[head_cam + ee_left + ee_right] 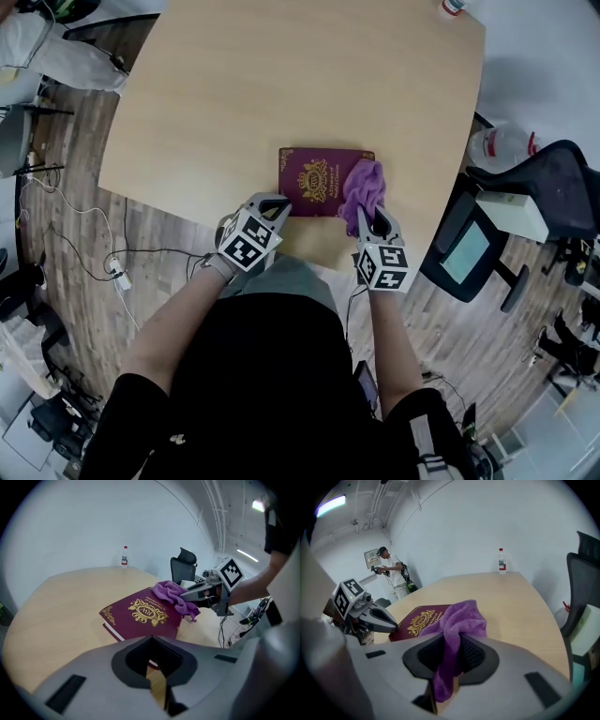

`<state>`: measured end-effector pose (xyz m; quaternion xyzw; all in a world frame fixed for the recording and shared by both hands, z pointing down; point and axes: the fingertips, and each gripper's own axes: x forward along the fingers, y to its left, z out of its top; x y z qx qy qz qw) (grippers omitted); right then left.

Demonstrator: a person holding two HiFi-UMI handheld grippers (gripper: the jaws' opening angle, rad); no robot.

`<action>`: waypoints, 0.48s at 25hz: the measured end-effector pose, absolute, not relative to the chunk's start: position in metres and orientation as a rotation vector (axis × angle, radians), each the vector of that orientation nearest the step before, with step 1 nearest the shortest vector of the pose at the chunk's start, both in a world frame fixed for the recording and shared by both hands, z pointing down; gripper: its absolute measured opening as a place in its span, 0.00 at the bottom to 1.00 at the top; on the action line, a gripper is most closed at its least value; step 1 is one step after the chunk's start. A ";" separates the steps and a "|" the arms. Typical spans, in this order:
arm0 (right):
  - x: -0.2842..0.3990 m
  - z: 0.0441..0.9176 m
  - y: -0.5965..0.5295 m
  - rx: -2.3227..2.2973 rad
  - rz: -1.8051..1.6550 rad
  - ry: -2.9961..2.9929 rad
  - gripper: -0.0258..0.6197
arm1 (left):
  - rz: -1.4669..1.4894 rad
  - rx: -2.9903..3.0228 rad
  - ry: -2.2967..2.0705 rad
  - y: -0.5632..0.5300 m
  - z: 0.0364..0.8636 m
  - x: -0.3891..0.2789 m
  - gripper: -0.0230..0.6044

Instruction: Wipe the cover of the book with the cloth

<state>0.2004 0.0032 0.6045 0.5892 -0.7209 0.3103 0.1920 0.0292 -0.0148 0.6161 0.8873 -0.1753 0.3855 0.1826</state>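
A maroon book (319, 178) with a gold crest lies on the pale wooden table (234, 84) near its front edge. A purple cloth (364, 187) rests on the book's right part. My right gripper (372, 223) is shut on the cloth, whose tail hangs down between the jaws (452, 641). My left gripper (275, 204) sits at the book's near left corner with its jaws together and nothing seen between them (151, 644). In the left gripper view the book (140, 613) lies just ahead, with the cloth (173, 595) at its far right side.
A small water bottle (124, 556) stands at the table's far edge. A black office chair (562, 187) and a large bottle (502, 148) are to the right of the table. Cables (84, 234) run over the floor on the left. A person (391, 569) stands by the far wall.
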 end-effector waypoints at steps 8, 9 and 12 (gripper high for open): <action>0.207 0.606 -0.012 1.661 0.845 -2.025 0.18 | 1.024 2.451 -0.482 -0.014 0.618 0.030 0.07; 0.207 0.607 -0.015 1.656 0.848 -2.020 0.18 | 1.033 2.453 -0.479 -0.014 0.618 0.031 0.07; 0.210 0.607 -0.023 1.635 0.850 -2.004 0.18 | 1.059 2.461 -0.484 -0.014 0.617 0.032 0.07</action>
